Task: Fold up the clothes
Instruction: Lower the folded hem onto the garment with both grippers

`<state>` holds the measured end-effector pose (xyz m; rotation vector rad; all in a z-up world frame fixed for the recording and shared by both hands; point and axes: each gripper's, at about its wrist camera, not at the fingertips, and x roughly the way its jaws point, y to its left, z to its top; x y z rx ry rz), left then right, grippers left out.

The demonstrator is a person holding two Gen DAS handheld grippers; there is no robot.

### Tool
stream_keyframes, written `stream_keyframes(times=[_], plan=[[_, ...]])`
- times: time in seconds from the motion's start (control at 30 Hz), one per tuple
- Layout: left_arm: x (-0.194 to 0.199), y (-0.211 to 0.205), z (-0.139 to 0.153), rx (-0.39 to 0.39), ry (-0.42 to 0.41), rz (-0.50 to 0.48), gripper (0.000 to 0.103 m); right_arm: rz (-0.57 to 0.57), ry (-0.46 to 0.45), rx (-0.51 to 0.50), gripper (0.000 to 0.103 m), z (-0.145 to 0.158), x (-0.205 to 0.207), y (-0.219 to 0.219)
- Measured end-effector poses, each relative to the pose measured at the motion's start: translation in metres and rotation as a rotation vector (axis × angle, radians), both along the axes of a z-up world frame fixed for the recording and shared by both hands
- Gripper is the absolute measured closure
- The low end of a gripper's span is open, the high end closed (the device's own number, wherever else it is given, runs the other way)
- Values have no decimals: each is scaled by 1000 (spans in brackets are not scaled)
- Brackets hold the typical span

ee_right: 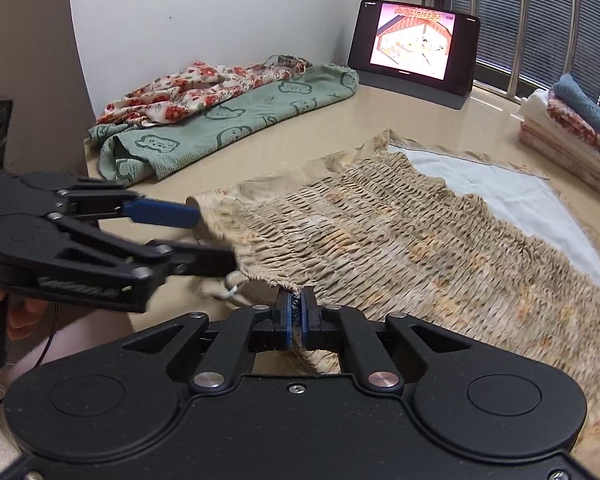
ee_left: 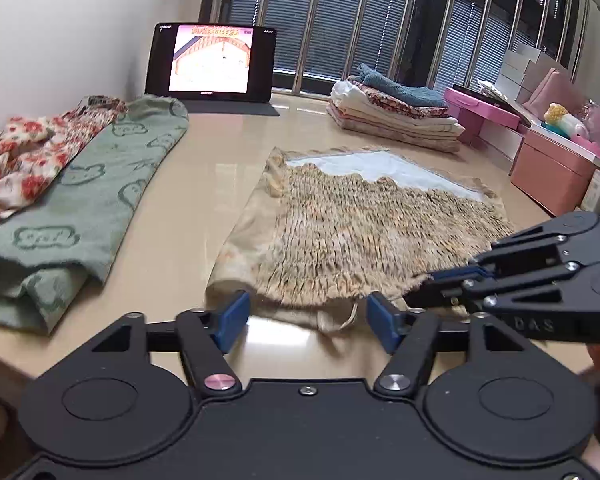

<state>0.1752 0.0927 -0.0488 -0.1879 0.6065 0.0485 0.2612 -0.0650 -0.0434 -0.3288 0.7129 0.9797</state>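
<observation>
A beige smocked garment (ee_left: pixel 364 232) lies flat on the table, with pale blue lining at its far edge; it also shows in the right wrist view (ee_right: pixel 400 236). My left gripper (ee_left: pixel 308 316) is open, its blue pads either side of the garment's near hem and drawstring. In the right wrist view it (ee_right: pixel 208 236) reaches in from the left at the garment's near left corner. My right gripper (ee_right: pixel 296 308) is shut on the garment's near hem. In the left wrist view it (ee_left: pixel 428 284) comes in from the right at the same hem.
A green bear-print towel (ee_left: pixel 92 196) and a red floral garment (ee_left: pixel 24 148) lie at the left. A tablet (ee_left: pixel 212 62) stands at the back. A stack of folded clothes (ee_left: pixel 396 116) sits at the back right, pink boxes (ee_left: pixel 552 164) beyond it.
</observation>
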Motion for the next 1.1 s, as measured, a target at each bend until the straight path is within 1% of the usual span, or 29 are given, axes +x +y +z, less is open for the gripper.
stream_keyframes(times=[0.1, 0.2, 0.27, 0.3, 0.33, 0.37, 0.43, 0.53, 0.63, 0.8, 0.97, 1.0, 1.07, 1.1], plan=[[-11, 2, 2, -19, 4, 0, 37, 1, -6, 0, 97, -1, -2, -1], [-19, 1, 6, -54, -16, -44, 37, -1, -22, -3, 97, 0, -5, -2], [-20, -8, 8, -34, -22, -91, 38, -4, -30, 0, 97, 1, -5, -1], [-20, -12, 10, -24, -25, -114, 44, -5, -31, 2, 97, 2, -5, -1], [-20, -16, 11, -15, -28, -137, 54, -6, -32, 3, 97, 3, -5, -1], [-20, -21, 12, -5, -31, -160, 59, -6, -33, 4, 97, 3, -5, -1], [-13, -25, 8, 13, -21, -165, 88, -6, -35, 6, 97, 4, -5, -1], [-3, -32, 1, 40, -5, -172, 94, -1, -41, 7, 97, 5, -6, -1], [7, -38, -6, 67, 11, -180, 95, 5, -52, 5, 98, 6, -7, 0], [20, -36, -10, 90, 6, -147, 96, 14, -68, 20, 99, 10, -9, -1], [19, -36, -9, 77, -2, -136, 95, 20, -65, 2, 98, 3, -9, 0], [17, -36, -8, 66, 3, -140, 94, 22, -63, 0, 97, 2, -10, 0], [12, -34, -5, 48, 10, -146, 88, 25, -58, -2, 96, 0, -10, 0], [8, -33, -4, 44, 14, -144, 77, 26, -55, -3, 96, -1, -10, 0]])
